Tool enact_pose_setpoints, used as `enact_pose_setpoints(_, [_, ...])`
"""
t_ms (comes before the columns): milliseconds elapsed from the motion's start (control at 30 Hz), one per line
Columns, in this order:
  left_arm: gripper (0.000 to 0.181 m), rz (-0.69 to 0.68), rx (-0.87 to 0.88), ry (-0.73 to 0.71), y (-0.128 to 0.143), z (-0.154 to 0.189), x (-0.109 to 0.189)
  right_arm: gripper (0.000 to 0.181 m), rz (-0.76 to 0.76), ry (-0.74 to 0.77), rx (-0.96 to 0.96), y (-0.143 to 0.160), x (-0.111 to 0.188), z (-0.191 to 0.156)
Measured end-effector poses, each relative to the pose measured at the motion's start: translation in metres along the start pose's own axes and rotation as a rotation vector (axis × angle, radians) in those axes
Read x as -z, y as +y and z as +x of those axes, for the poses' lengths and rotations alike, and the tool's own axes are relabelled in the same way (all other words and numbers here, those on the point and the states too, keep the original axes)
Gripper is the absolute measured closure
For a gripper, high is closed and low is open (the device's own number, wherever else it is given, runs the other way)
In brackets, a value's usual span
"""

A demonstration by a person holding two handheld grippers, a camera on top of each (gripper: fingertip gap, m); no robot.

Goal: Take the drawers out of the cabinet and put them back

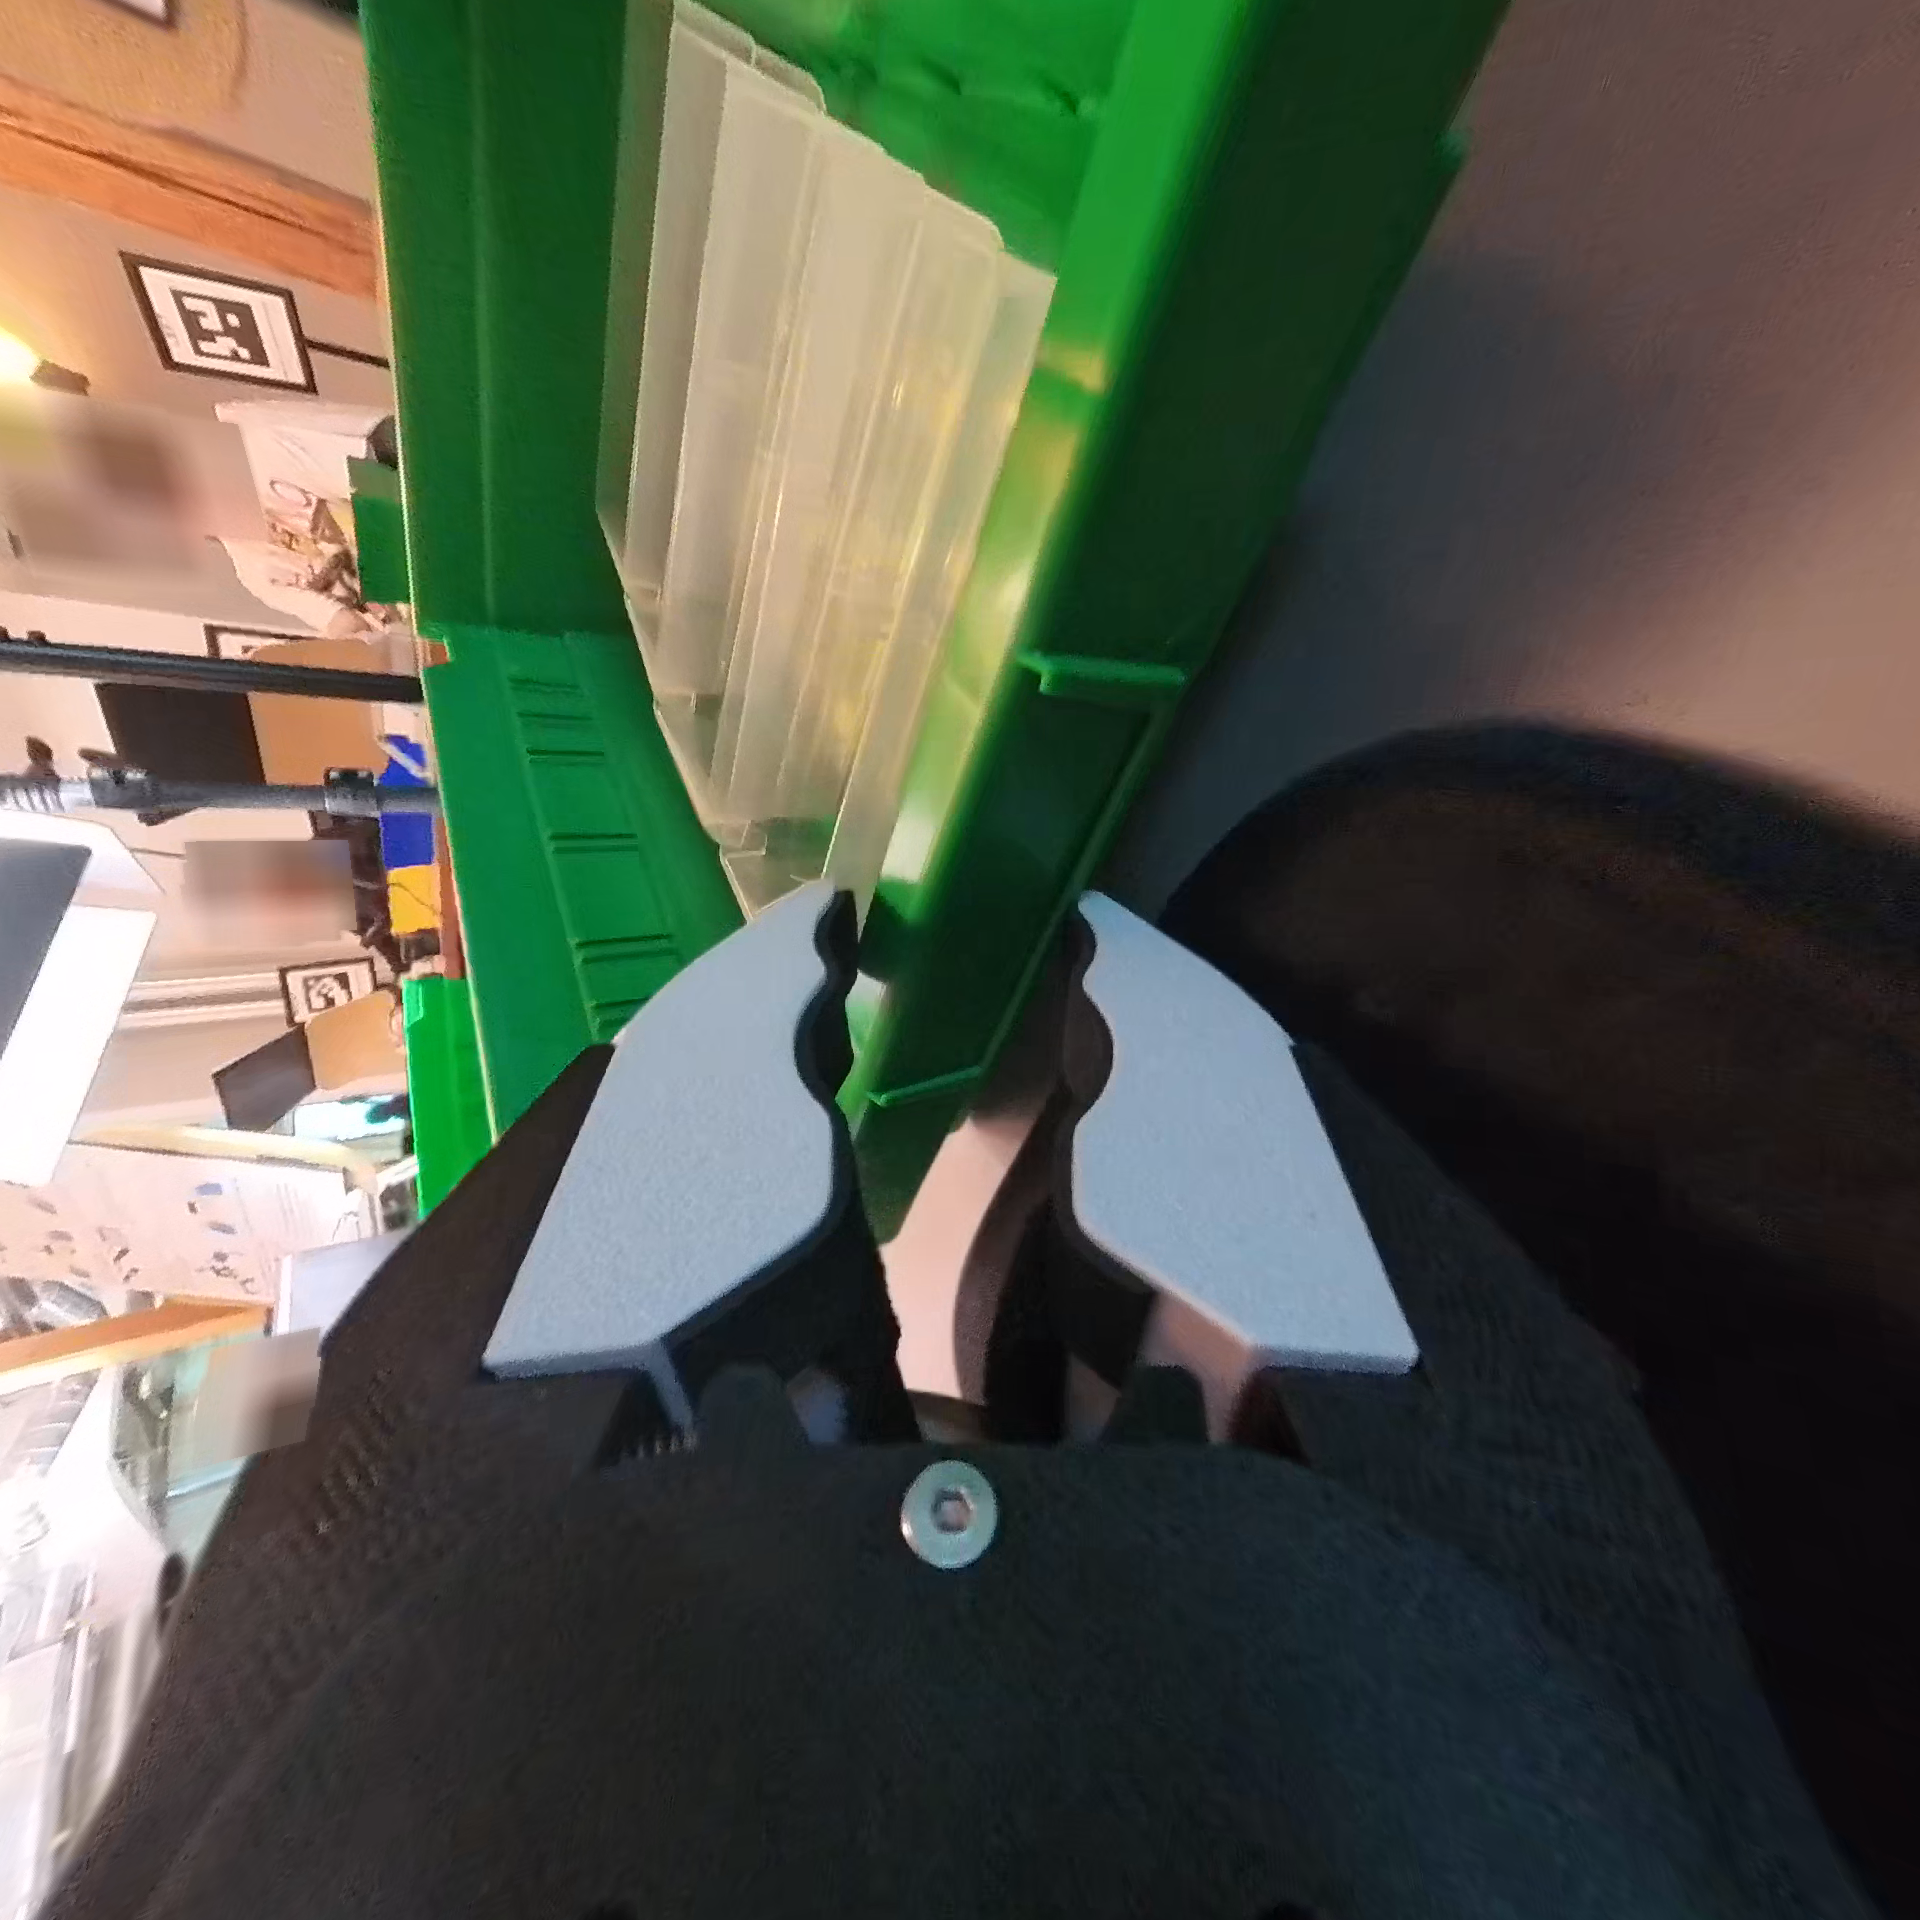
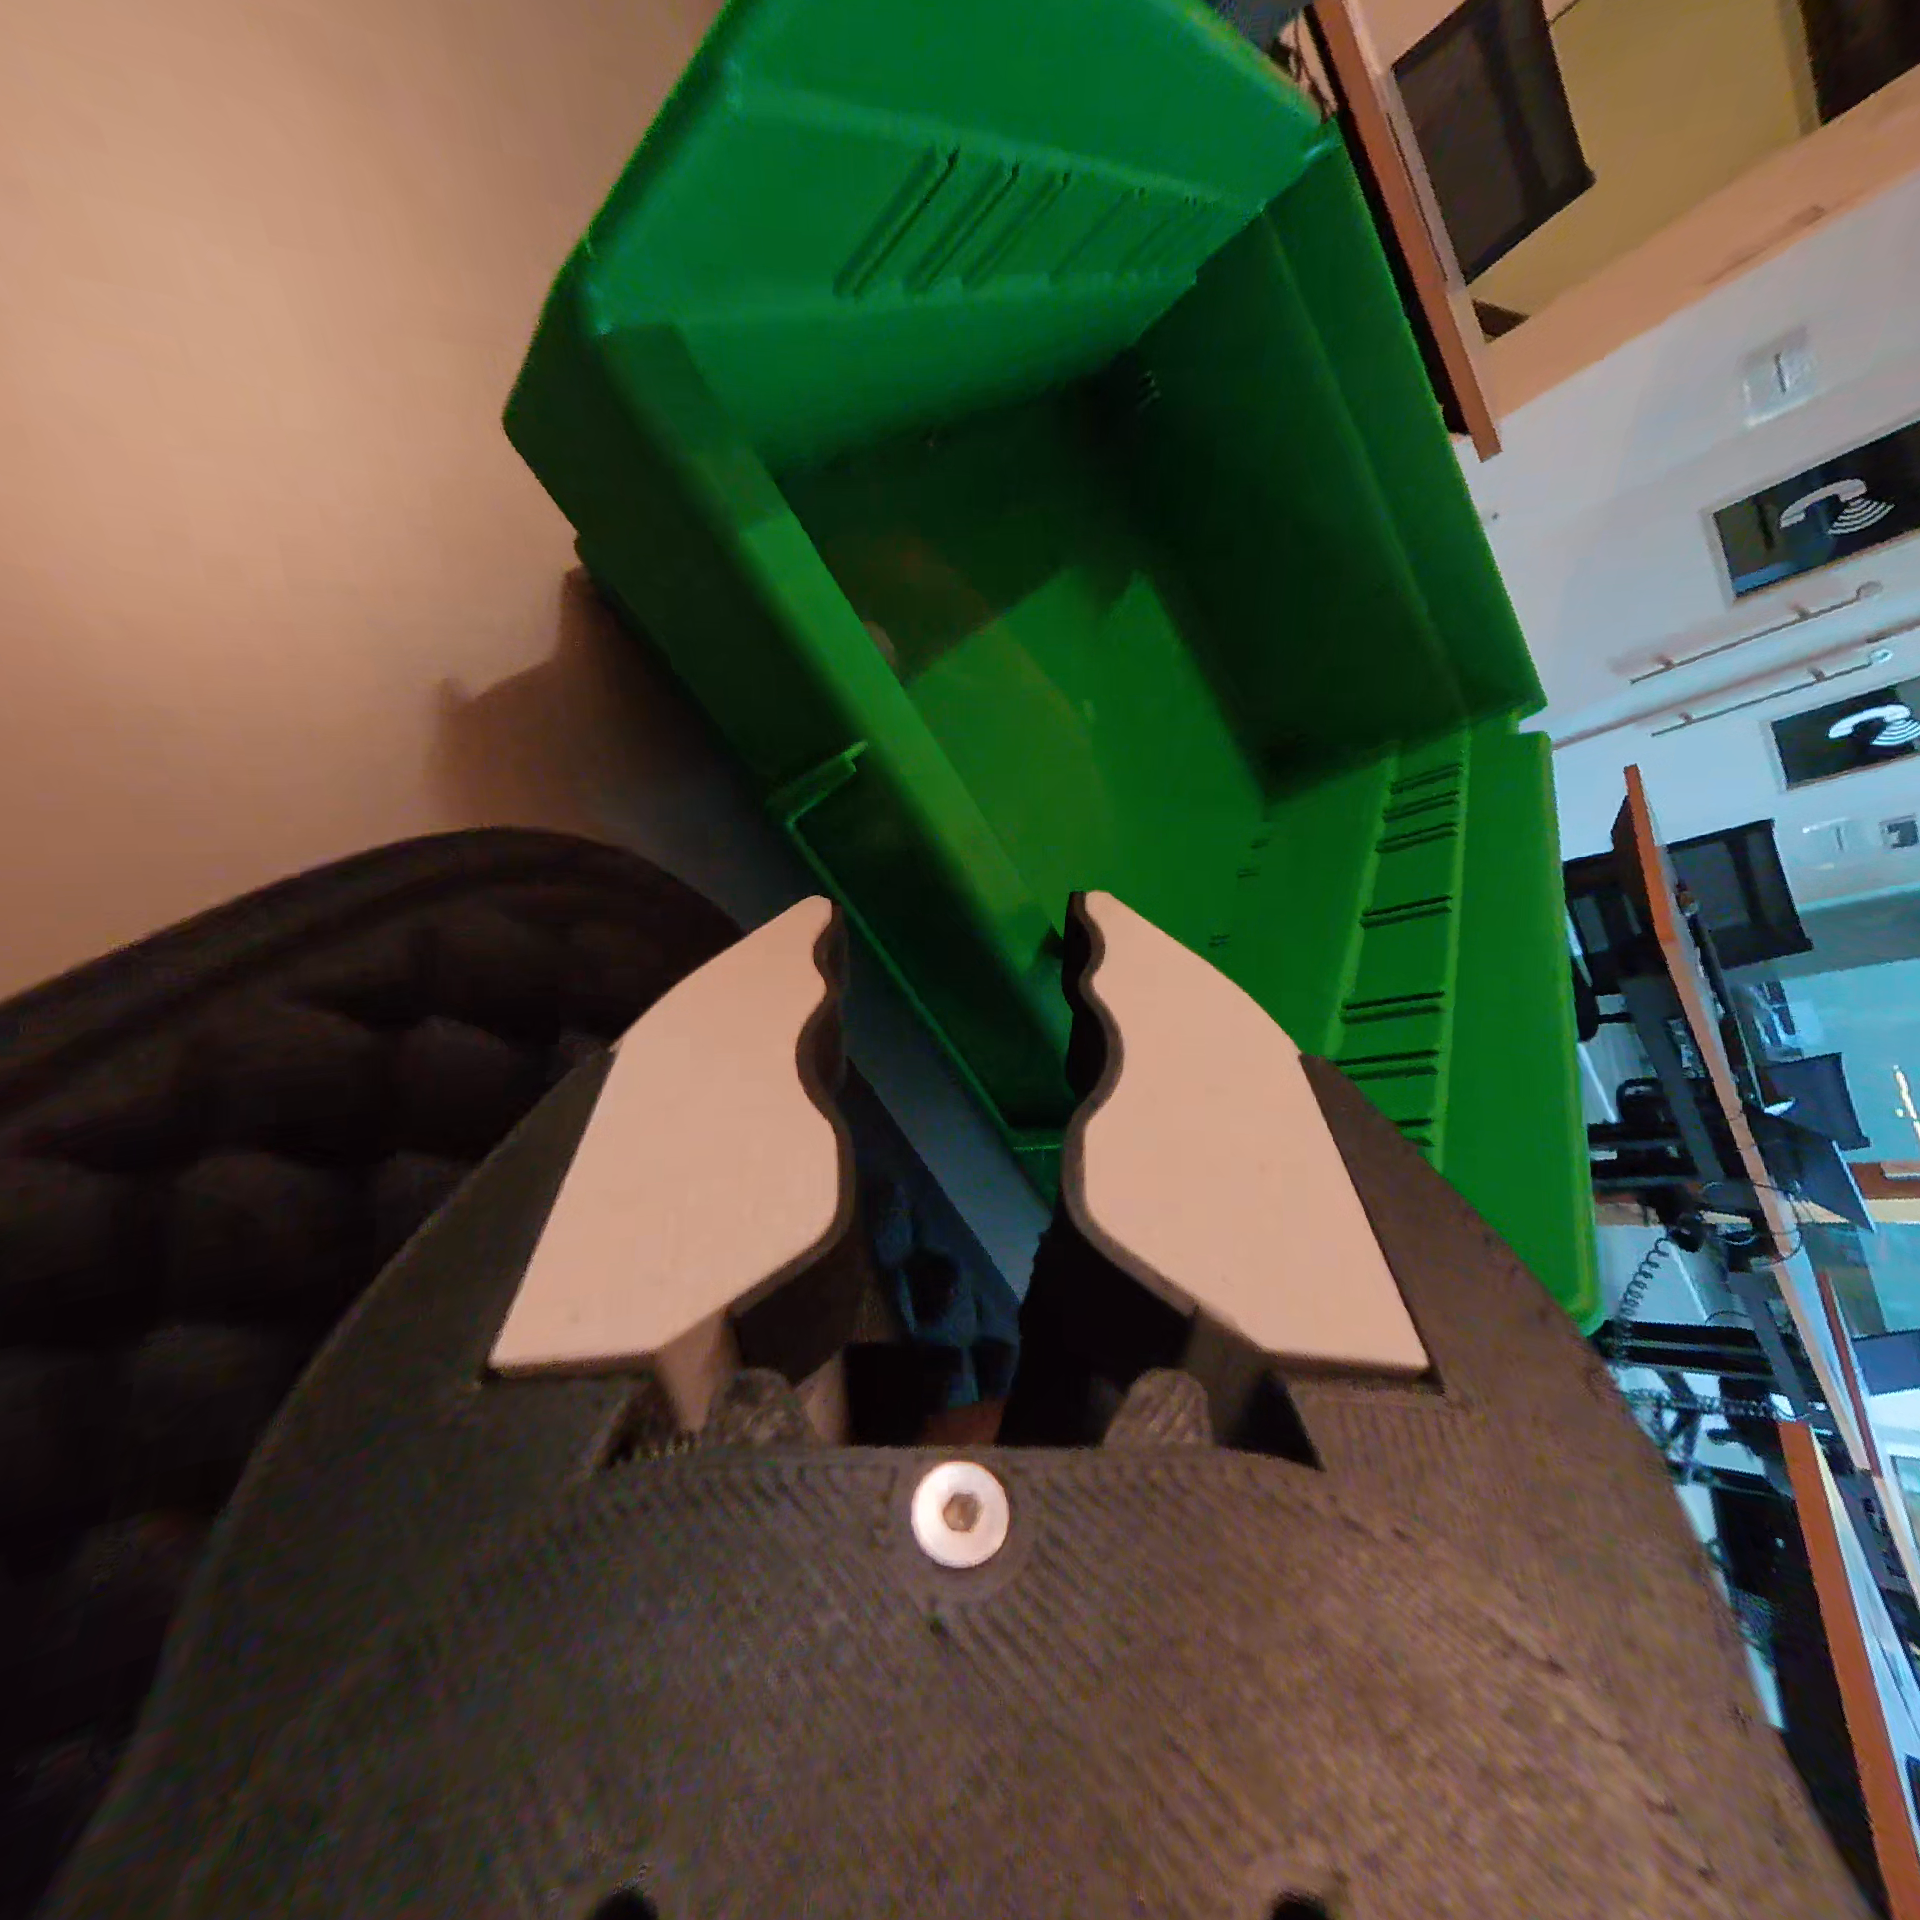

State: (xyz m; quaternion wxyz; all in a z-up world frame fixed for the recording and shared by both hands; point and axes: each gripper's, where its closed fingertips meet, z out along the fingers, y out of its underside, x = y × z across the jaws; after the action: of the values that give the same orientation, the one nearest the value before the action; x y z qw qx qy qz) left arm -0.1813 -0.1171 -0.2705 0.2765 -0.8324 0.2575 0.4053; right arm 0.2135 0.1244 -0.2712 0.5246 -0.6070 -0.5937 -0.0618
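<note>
Left wrist view shows the camera rolled on its side, so the room lies sideways at nine o'clock, with black-and-white marker squares on a wall and blurred patches laid over parts of it. At twelve o'clock rises the green plastic cabinet [image 1: 499, 436], a stack of open-fronted modules, and between its walls sits a clear, ribbed plastic drawer [image 1: 821, 520], seemingly part-way out of its bay, though how far is hard to tell. The left gripper [image 1: 961, 914] has its jaws spread around a green wall edge of the cabinet; the left grey finger sits next to that edge, the right one seems apart from it, so I judge this a bracing hold, not a firm pinch. At three o'clock a dark padded cushion [image 1: 1558, 1039] rests against a plain wall. Right wrist view has the same cushion at nine o'clock and the cabinet at twelve, its nearest bay open and holding no drawer that I can see. The right gripper [image 2: 956, 920] likewise straddles a green rim with jaws spread, whether touching I cannot tell. Desks and monitors [image 2: 1725, 894] crowd three o'clock. The step in hand looks like steadying the frame, with one drawer out and one seated. Next, one gripper must let go, find the clear drawer's front lip and slide it straight along its rails while the other holds the frame.
</note>
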Motion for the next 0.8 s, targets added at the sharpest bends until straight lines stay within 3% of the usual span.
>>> enact_pose_setpoints(500, [0.144, -0.159, -0.031, -0.019, 0.083, -0.033, -0.019, 0.14, -0.05, -0.004, -0.021, 0.036, 0.009, 0.022])
enact_pose_setpoints(800, [0.144, -0.282, -0.1, -0.003, 0.179, -0.058, -0.013, 0.14, -0.113, 0.018, -0.025, 0.072, 0.015, 0.045])
